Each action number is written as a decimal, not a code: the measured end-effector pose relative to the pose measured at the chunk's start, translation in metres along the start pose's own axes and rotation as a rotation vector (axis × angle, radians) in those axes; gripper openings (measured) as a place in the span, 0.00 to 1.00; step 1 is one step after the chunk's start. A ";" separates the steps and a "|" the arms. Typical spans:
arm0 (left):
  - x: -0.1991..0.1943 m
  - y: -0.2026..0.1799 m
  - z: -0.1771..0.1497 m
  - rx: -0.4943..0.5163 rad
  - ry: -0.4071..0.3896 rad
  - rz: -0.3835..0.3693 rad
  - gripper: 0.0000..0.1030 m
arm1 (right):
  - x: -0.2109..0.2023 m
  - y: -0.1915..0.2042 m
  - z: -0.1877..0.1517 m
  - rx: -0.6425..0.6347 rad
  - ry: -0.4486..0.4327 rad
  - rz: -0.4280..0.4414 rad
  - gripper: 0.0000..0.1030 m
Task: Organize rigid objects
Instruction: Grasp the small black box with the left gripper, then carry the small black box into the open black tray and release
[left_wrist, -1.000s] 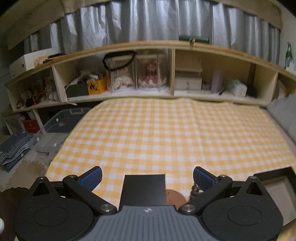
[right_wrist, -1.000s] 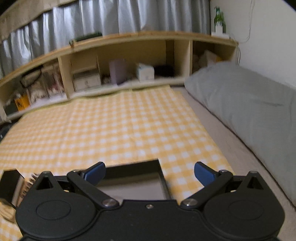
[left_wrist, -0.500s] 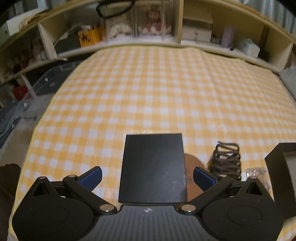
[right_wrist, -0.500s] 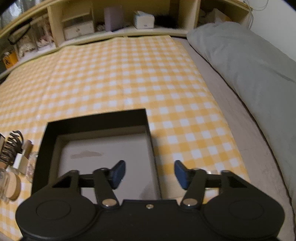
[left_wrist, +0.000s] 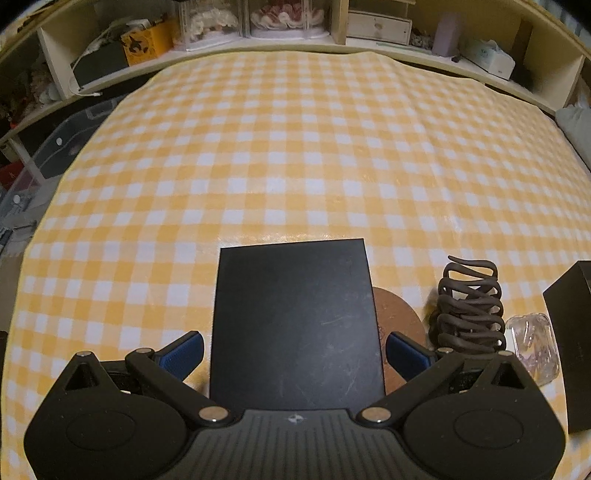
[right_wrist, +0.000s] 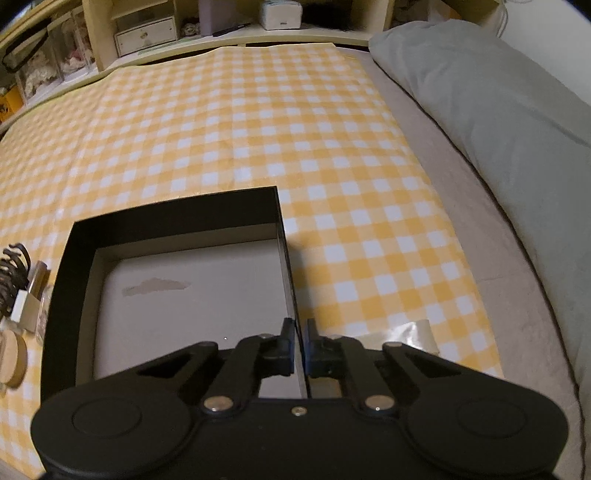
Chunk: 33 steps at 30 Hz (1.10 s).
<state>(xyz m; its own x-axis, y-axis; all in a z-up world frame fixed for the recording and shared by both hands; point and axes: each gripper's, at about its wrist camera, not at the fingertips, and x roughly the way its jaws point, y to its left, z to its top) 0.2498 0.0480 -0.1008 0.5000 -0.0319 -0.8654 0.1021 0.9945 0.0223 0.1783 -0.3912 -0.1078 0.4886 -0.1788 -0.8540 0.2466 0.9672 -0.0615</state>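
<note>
While the right hand-held gripper (right_wrist: 300, 345) points steeply down at the near right corner of the open black box (right_wrist: 173, 210), its jaws are pinched narrow on the box's right wall — one pad inside, one outside, the thin wall edge running up between them. Box interior is pale, with a scuffed patch on the floor of it; nothing lies inside that can be seen.

Left hand-held gripper (left_wrist: 293, 349): jaws wide, blue pads standing either side of the flat black lid (left_wrist: 295, 325). Pads are just beside the lid's long edges; no contact is visible. Lid lies flat on the yellow checked cloth (left_wrist: 280, 155), which covers the bed.

Right of the lid, in the left wrist view:
- round brown disc (left_wrist: 397, 325), partly under the lid's right edge
- dark brown claw hair clip (left_wrist: 471, 310), lying just beside the disc
- small clear plastic case (left_wrist: 533, 345), between the clip and the black box

In the right wrist view the same cluster sits left of the box — the clip, a small pale carton (right_wrist: 27, 310) and a light wooden disc (right_wrist: 13, 356) at the frame edge.

Grey pillow (right_wrist: 498, 110) lies along the right side of the bed. Wooden shelf (left_wrist: 258, 42) with boxes and cases runs behind the cloth.
</note>
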 end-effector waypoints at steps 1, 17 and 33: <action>0.004 -0.001 0.002 -0.006 0.005 0.004 1.00 | 0.000 0.000 0.000 -0.003 0.000 -0.002 0.05; -0.001 0.058 0.011 -0.277 0.010 -0.047 0.92 | 0.002 0.001 0.001 -0.025 0.004 0.004 0.05; -0.053 0.002 0.016 -0.402 -0.119 -0.402 0.92 | 0.001 0.001 -0.001 -0.045 0.000 0.035 0.03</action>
<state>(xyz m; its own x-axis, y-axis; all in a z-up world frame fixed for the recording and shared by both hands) 0.2369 0.0505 -0.0470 0.5852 -0.4031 -0.7036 -0.0186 0.8608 -0.5086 0.1784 -0.3905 -0.1090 0.4960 -0.1443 -0.8563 0.1913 0.9800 -0.0544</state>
